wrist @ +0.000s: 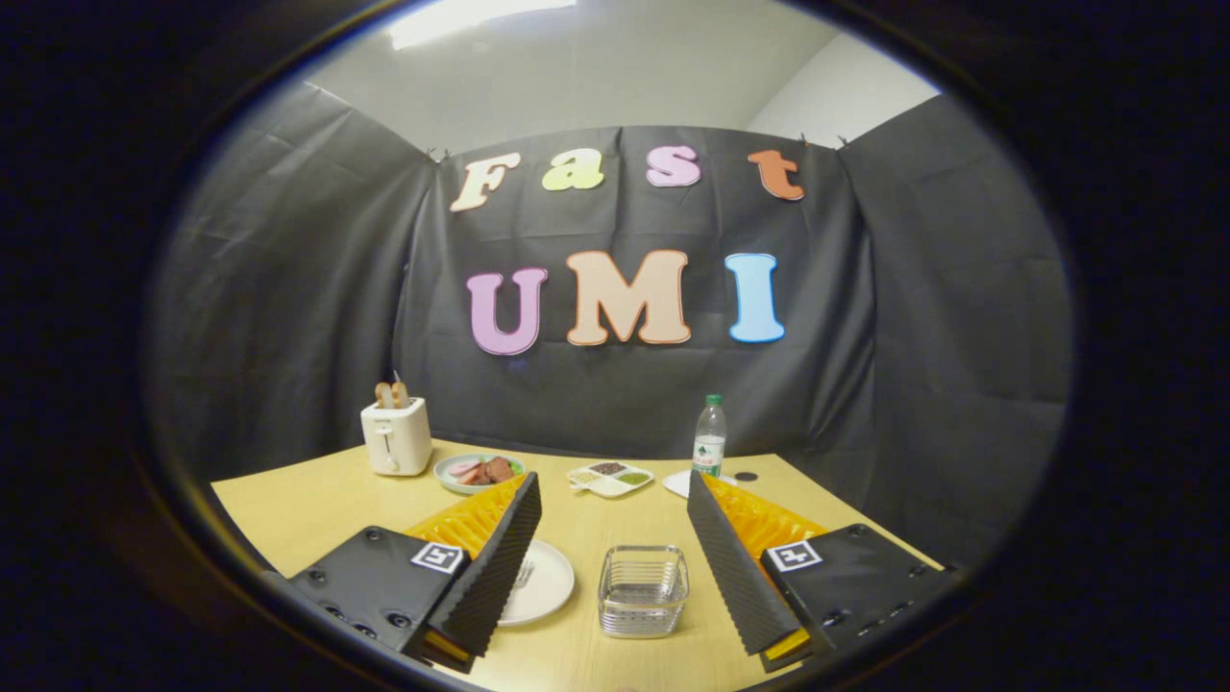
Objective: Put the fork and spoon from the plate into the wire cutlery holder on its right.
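A white plate [545,581] lies on the wooden table [317,505], partly hidden behind my left finger. On it the tines of a fork [524,574] peek out beside that finger; the spoon is hidden. The wire cutlery holder [643,591], a square metal basket, stands to the plate's right, between my two fingers and a little below them. It looks empty. My gripper [613,500] hovers above the table, open wide, with nothing between its fingers.
Farther back stand a white toaster [396,435] with toast in it, a bowl of food [479,472], a divided dish of condiments [609,478], and a water bottle [709,437] on a white saucer. A small dark disc [746,476] lies near the bottle.
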